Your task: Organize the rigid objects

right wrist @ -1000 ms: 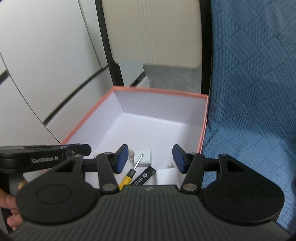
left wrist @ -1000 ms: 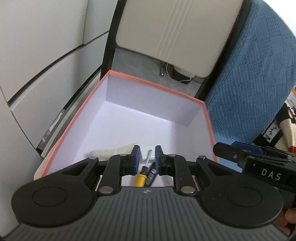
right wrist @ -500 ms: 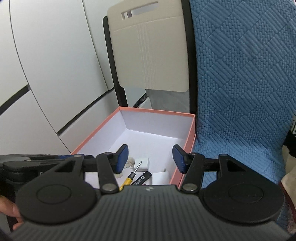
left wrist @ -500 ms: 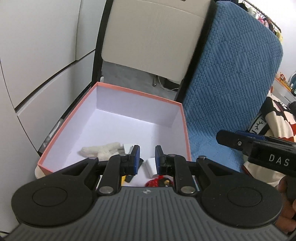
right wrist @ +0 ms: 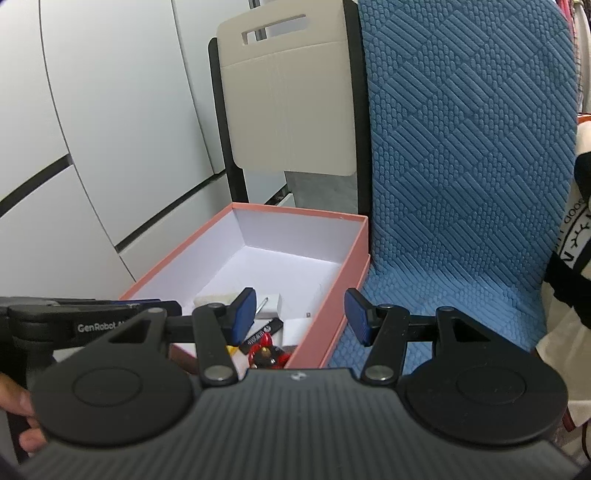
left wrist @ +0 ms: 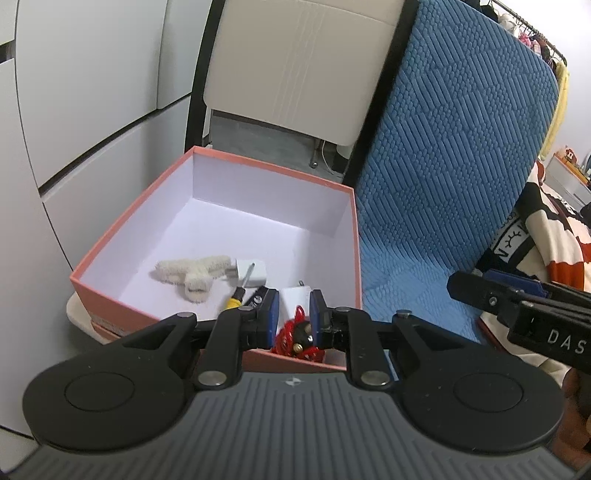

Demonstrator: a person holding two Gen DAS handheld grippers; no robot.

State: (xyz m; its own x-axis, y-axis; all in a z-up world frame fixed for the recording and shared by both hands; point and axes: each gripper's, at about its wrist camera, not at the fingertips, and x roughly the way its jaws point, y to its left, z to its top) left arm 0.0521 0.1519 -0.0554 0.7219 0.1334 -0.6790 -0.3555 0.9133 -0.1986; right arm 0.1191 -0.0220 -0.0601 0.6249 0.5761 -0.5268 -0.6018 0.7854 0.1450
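Two hand-held grippers (left wrist: 292,314) above box (left wrist: 140,229)

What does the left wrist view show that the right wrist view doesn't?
Only the left wrist view shows the whole fuzzy white piece on the box floor, and the right gripper from the side. Only the right wrist view shows the slot at the top of the beige chair back, and the left gripper from the side. Both show the pink box, screwdriver, white charger, red toy and blue cushion.
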